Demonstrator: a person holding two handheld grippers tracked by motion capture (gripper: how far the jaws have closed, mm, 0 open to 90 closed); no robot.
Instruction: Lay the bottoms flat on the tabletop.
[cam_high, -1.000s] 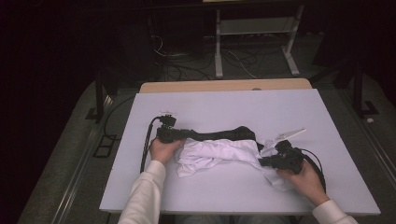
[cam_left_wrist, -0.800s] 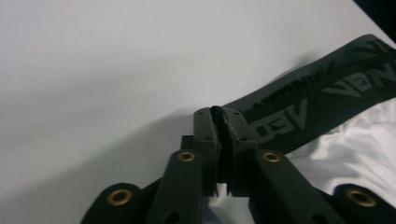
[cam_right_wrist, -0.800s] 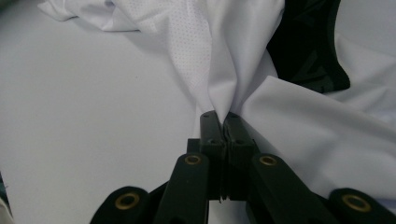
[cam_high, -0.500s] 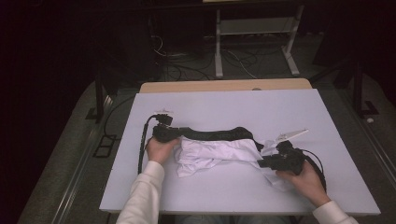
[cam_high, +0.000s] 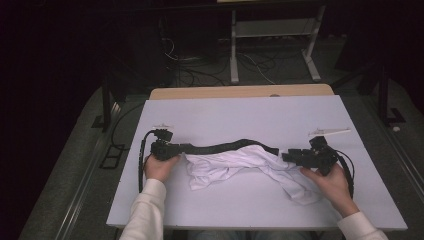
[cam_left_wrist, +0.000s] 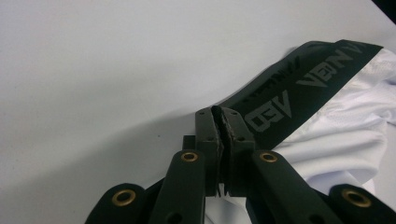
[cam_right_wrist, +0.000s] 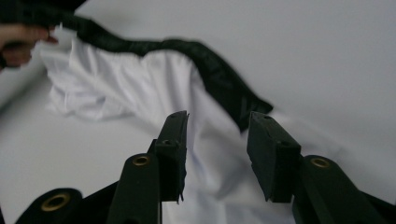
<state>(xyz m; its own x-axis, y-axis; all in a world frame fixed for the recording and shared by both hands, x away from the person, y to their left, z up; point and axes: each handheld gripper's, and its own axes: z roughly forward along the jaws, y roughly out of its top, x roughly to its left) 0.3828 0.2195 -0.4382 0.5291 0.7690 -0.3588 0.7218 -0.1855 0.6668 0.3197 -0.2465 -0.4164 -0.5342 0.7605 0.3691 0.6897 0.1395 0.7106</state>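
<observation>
Left gripper (cam_left_wrist: 223, 122) clamped on black waistband (cam_left_wrist: 299, 88), lettering readable; right gripper (cam_right_wrist: 218, 140) apart, just opening, seemingly clear of white cloth (cam_right_wrist: 140, 84).

Dim room: white table (cam_high: 240, 117), grey floor (cam_high: 75, 165), metal rack (cam_high: 272, 35) behind.

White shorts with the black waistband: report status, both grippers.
Left gripper shut on black waistband. Right gripper just opening, jaws apart over white shorts. White table: nothing in the way.

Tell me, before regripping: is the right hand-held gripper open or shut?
Open: right hand-held gripper jaws stand apart above the white garment.
</observation>
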